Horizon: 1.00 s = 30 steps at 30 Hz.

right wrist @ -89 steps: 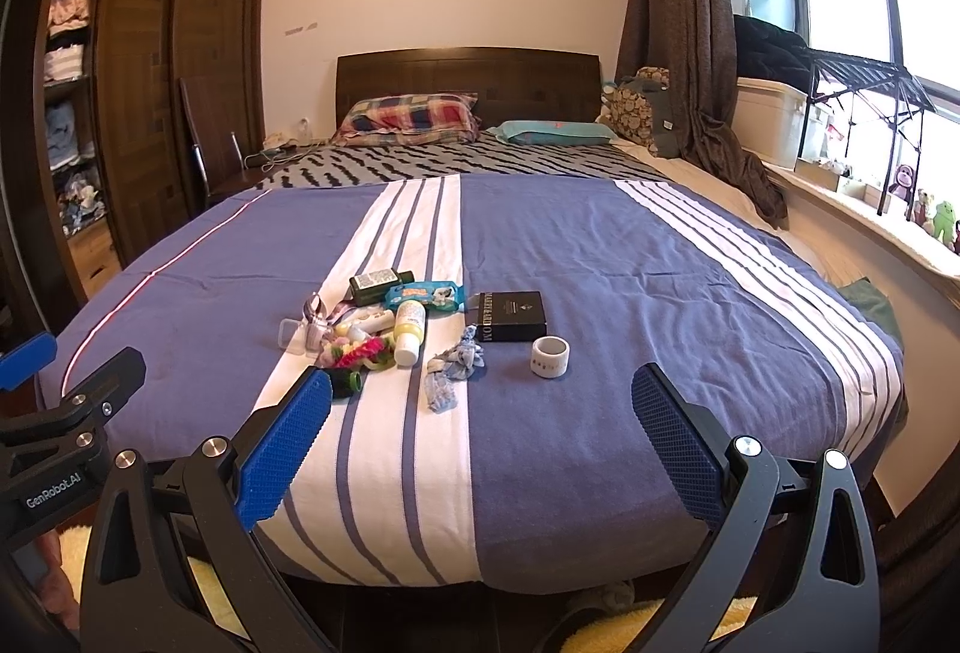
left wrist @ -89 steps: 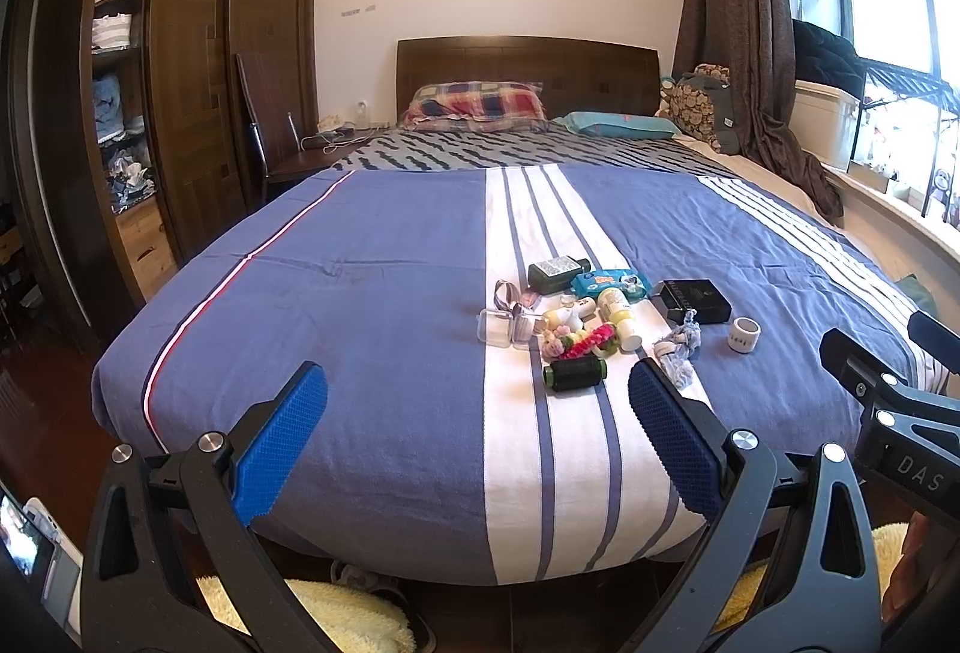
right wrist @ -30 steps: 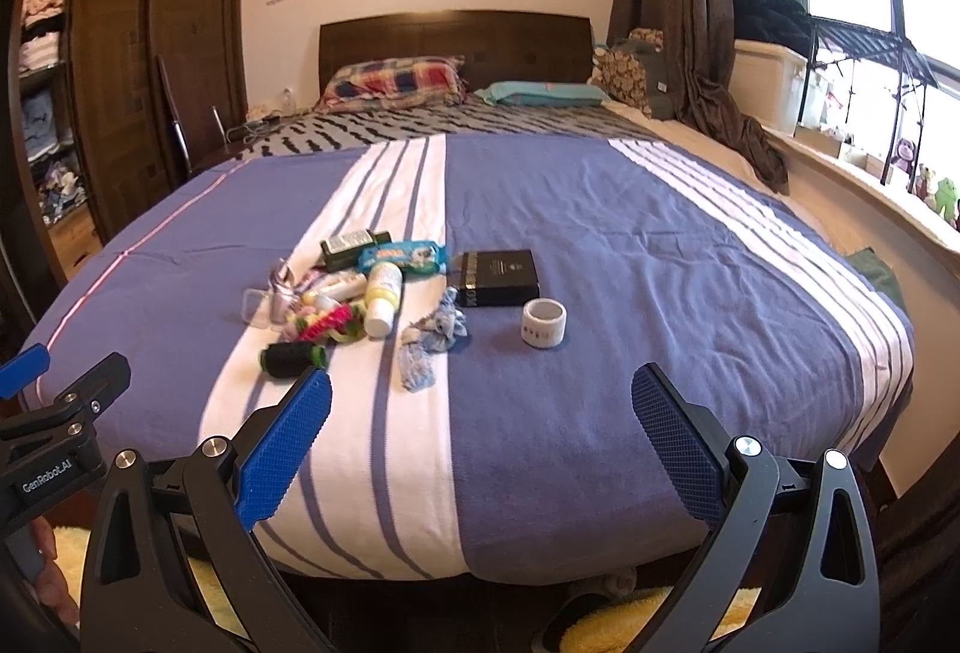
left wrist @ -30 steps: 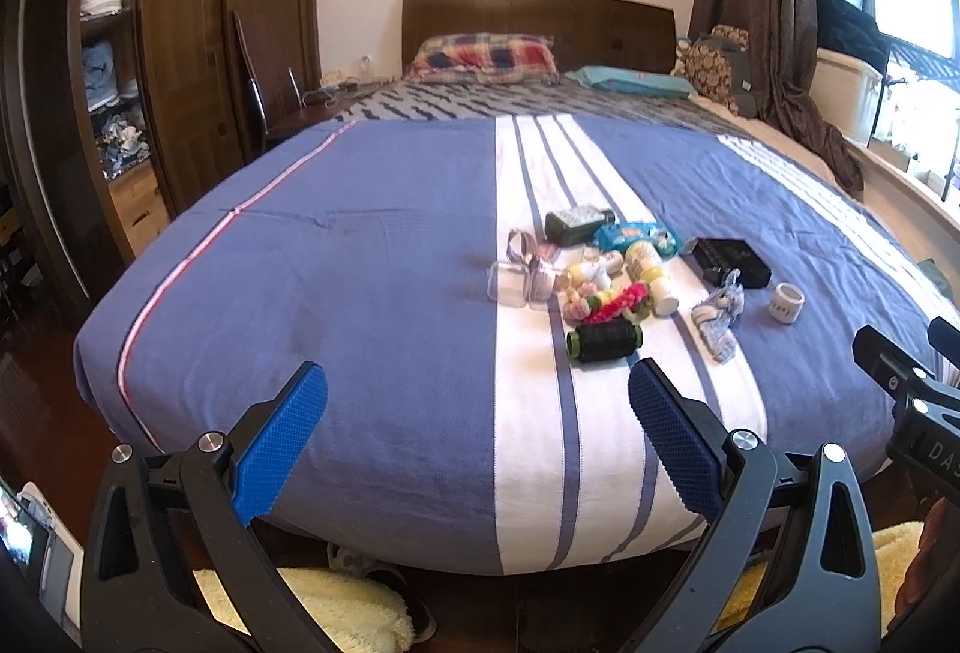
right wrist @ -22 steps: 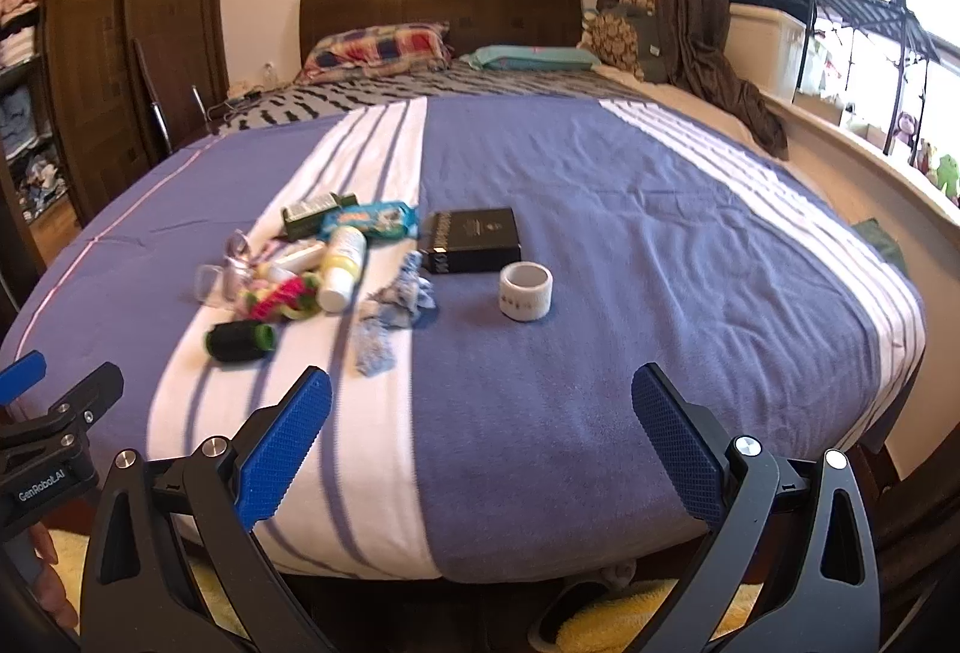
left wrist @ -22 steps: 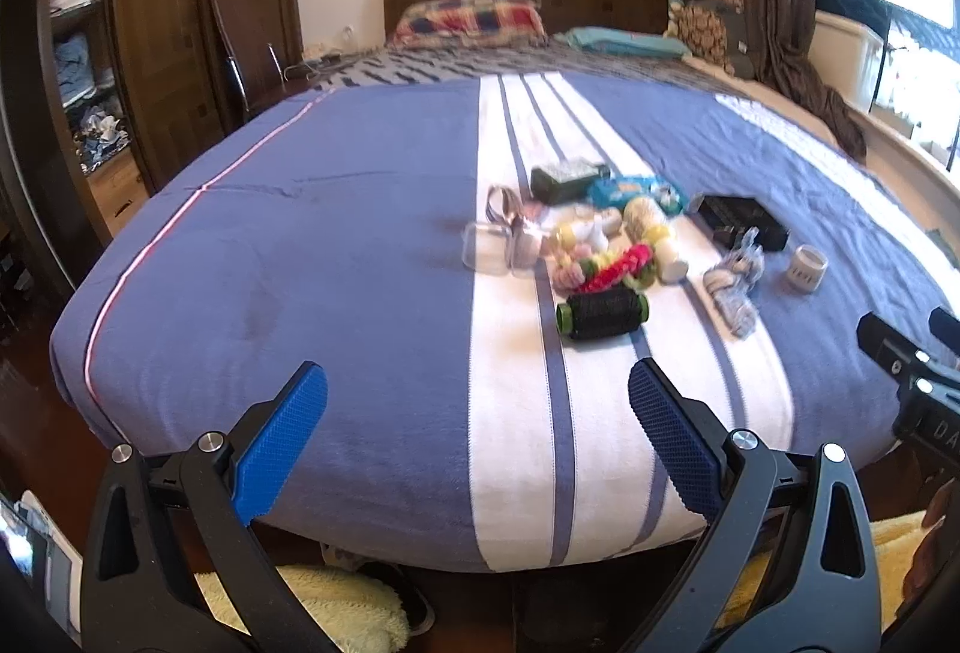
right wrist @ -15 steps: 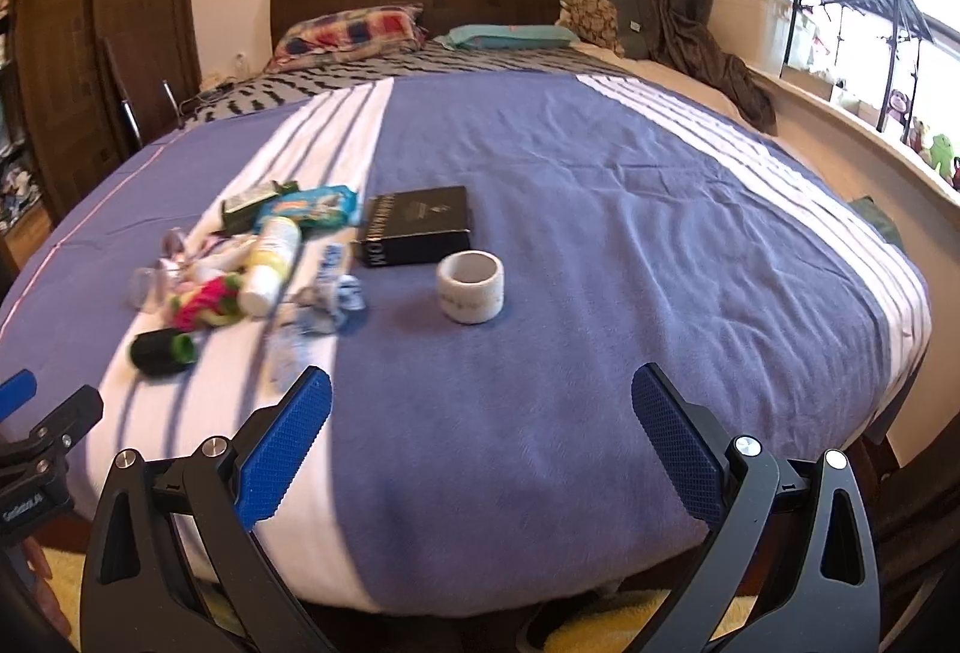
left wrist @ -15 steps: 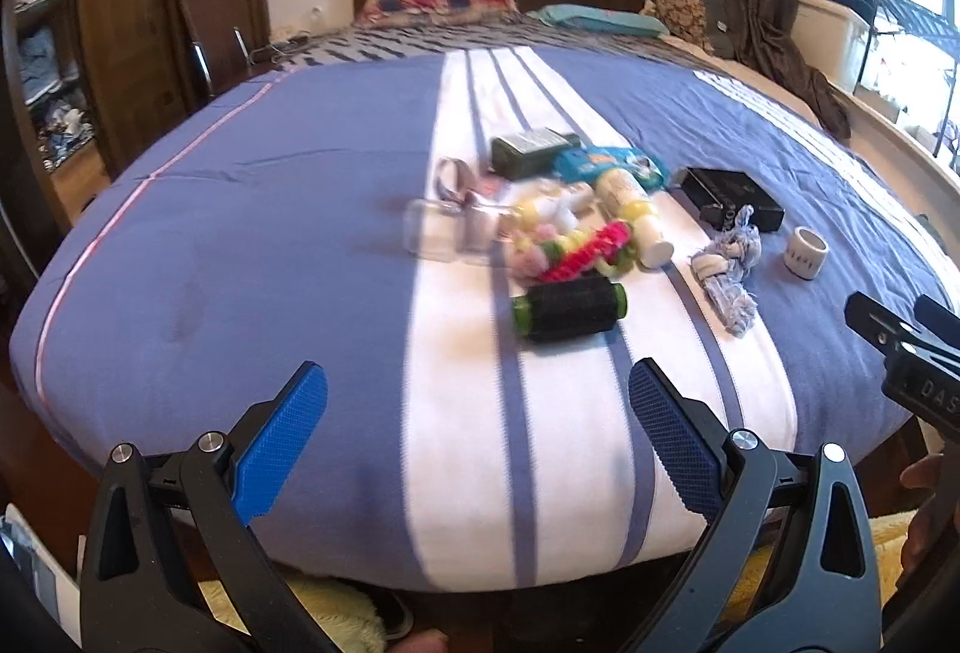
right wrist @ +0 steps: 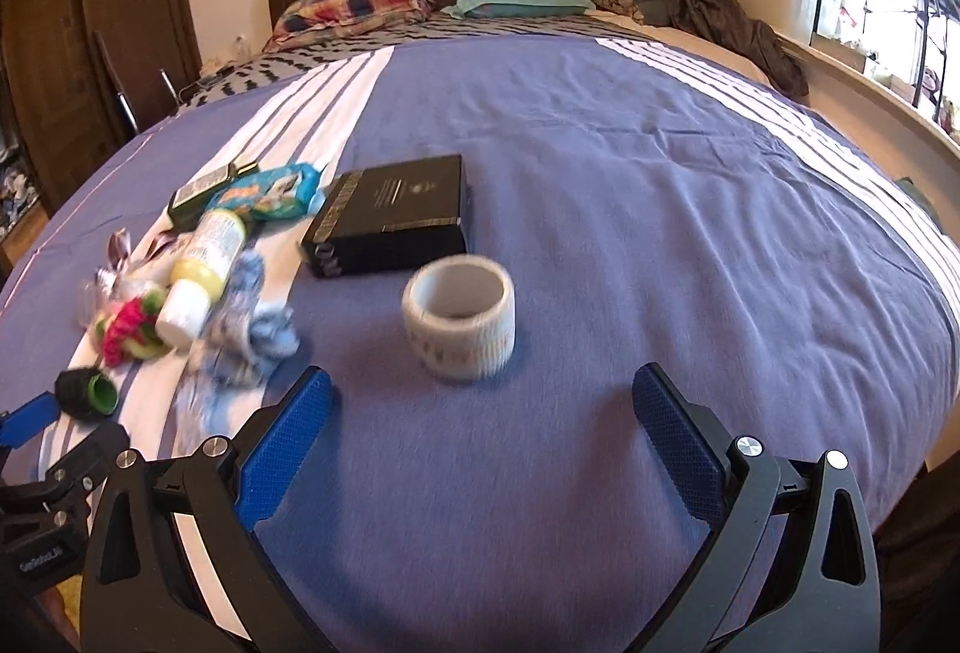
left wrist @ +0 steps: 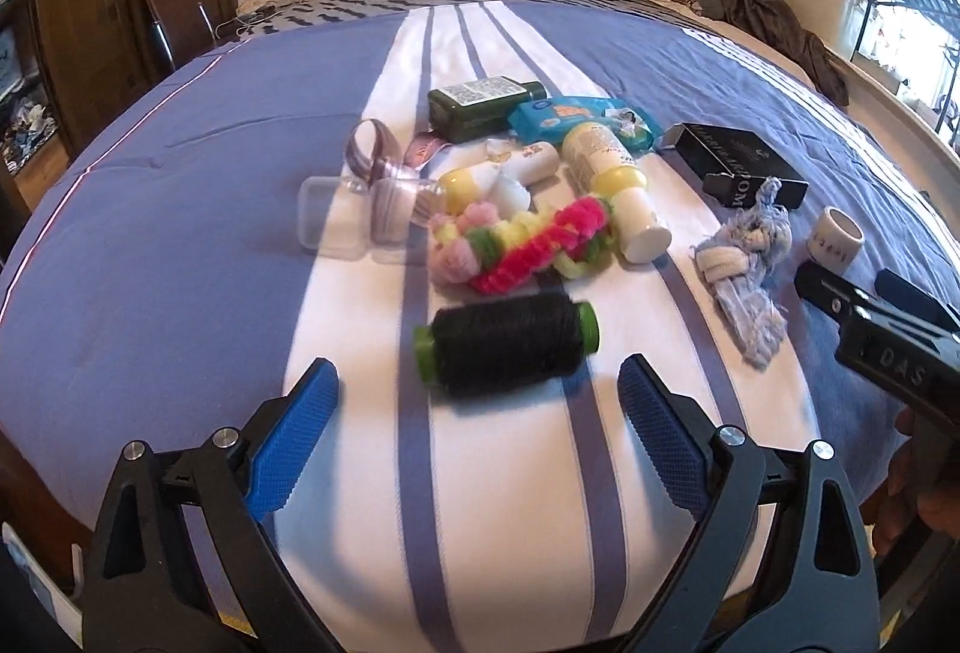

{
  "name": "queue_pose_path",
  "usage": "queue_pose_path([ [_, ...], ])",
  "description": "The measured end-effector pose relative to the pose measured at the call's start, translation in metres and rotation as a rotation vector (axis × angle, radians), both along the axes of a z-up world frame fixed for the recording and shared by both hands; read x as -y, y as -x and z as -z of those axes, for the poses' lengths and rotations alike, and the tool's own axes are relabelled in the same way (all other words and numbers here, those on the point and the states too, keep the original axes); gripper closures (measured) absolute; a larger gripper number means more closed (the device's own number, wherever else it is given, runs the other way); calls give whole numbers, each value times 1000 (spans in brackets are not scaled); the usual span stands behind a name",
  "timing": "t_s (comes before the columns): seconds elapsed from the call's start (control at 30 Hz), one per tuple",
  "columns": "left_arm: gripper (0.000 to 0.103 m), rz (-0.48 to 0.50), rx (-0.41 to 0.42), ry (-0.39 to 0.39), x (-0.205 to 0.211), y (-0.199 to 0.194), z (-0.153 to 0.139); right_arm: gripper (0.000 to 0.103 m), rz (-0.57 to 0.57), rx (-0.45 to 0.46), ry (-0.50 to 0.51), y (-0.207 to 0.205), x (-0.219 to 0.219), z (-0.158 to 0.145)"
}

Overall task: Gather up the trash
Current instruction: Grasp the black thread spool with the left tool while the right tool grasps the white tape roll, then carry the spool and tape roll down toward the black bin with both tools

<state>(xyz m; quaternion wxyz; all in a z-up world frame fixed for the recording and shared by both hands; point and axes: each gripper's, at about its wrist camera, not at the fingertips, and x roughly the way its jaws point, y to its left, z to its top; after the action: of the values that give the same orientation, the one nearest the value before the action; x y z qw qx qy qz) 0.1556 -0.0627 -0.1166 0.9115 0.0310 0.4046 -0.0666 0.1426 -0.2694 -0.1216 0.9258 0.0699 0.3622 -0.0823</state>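
A black thread spool with green ends [left wrist: 507, 347] lies on the bed's white stripe, just ahead of my left gripper [left wrist: 480, 437]. Its jaws stand wide and are closing, with nothing between them. Behind the spool lie a pink and yellow pompom garland [left wrist: 528, 245], a yellow-capped bottle [left wrist: 612, 173] and a blue rag [left wrist: 744, 263]. A white tape roll [right wrist: 459, 317] stands upright on the blue cover, just beyond my right gripper [right wrist: 480, 434], which is open and empty. A black box [right wrist: 393, 215] lies behind the roll.
A dark green bottle [left wrist: 480, 104], a blue wipes pack [left wrist: 579, 116] and clear plastic cases [left wrist: 333, 221] lie in the pile. The bed [right wrist: 690, 245] stretches far and right. A wardrobe [left wrist: 78, 23] stands left, a window ledge [right wrist: 858, 95] right.
Both grippers have come forward and down over the bed's foot. The spool and the tape roll now look much larger and sit just ahead of the fingertips.
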Motion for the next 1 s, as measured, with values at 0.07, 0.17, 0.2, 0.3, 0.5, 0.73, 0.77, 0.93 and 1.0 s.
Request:
queue_pose_path([
  [0.07,13,5,-3,11,0,-6,2,12,5,8,0,-6,4,1],
  [0.17,14,10,-6,25,-1,-11,5,21,15,24,9,-11,6,0],
  [0.2,14,11,-7,31,-1,-12,5,23,17,27,10,-11,7,0],
  [0.3,14,11,-6,36,-2,-14,6,35,23,40,21,-11,8,-1],
  [0.5,37,16,12,53,-2,-10,3,69,12,43,41,-9,9,-4],
  [0.73,50,26,23,64,-8,-1,-1,69,-14,57,34,9,4,-8],
  [0.77,50,29,26,66,-9,3,-1,69,-16,58,30,13,4,-9],
  [0.93,50,33,42,99,-17,27,-10,69,-54,96,48,43,-7,-19],
  [1.0,50,30,57,102,-21,40,-16,69,-65,113,61,57,-14,-25],
])
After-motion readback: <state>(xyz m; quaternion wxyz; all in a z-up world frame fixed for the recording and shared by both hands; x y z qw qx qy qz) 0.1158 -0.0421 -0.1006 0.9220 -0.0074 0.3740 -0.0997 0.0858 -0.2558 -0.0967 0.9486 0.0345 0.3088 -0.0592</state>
